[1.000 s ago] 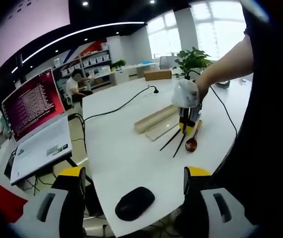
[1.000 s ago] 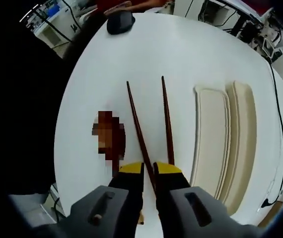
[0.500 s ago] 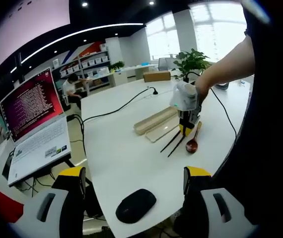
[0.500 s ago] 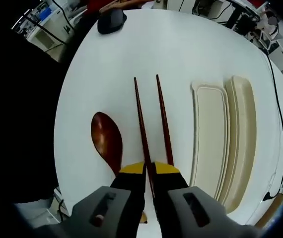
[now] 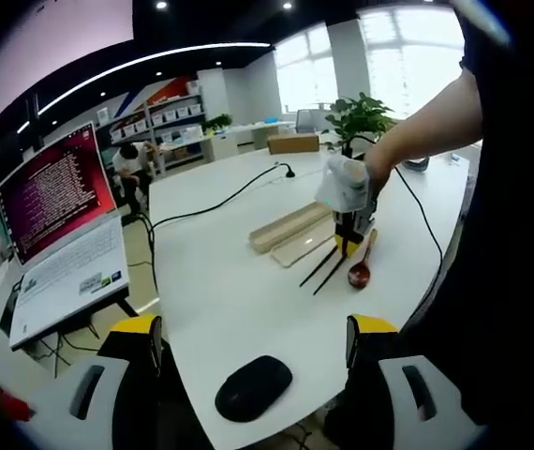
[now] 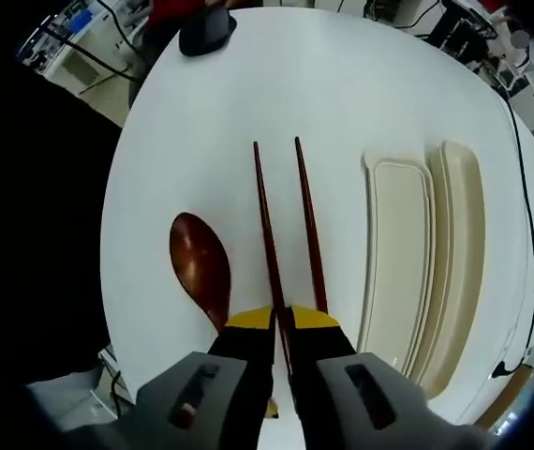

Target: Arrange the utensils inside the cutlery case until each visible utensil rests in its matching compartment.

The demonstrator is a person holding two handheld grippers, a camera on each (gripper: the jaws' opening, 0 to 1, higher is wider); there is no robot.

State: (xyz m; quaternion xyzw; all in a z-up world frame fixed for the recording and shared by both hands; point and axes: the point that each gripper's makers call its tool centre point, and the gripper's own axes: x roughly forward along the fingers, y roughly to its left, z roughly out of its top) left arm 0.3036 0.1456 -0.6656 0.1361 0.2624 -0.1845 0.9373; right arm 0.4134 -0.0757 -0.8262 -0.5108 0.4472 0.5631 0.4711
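Observation:
Two dark brown chopsticks (image 6: pixel 269 234) lie lengthwise on the white table (image 6: pixel 361 84). My right gripper (image 6: pixel 284 323) is shut on the near end of the left one, while the right one runs under the right jaw's yellow tip. A brown spoon (image 6: pixel 201 272) lies just left of them. The beige cutlery case (image 6: pixel 459 253) and its flat lid (image 6: pixel 398 272) lie side by side to the right. In the left gripper view, a hand holds the right gripper (image 5: pixel 347 246) over the chopsticks (image 5: pixel 328 267), spoon (image 5: pixel 360 272) and case (image 5: pixel 286 225). My left gripper (image 5: pixel 254 330) stands open, far back.
A black mouse (image 5: pixel 253 386) lies near the table's edge, close to my left gripper, and also shows as the mouse (image 6: pixel 206 33) in the right gripper view. A laptop (image 5: pixel 56 234) sits on a side table at left. A black cable (image 5: pixel 220 202) and a potted plant (image 5: pixel 361 117) lie beyond the case.
The chopstick tips have drawn closer together and now lie nearly parallel. The right gripper stays shut. The left gripper view has drifted slightly; its jaws stay open.

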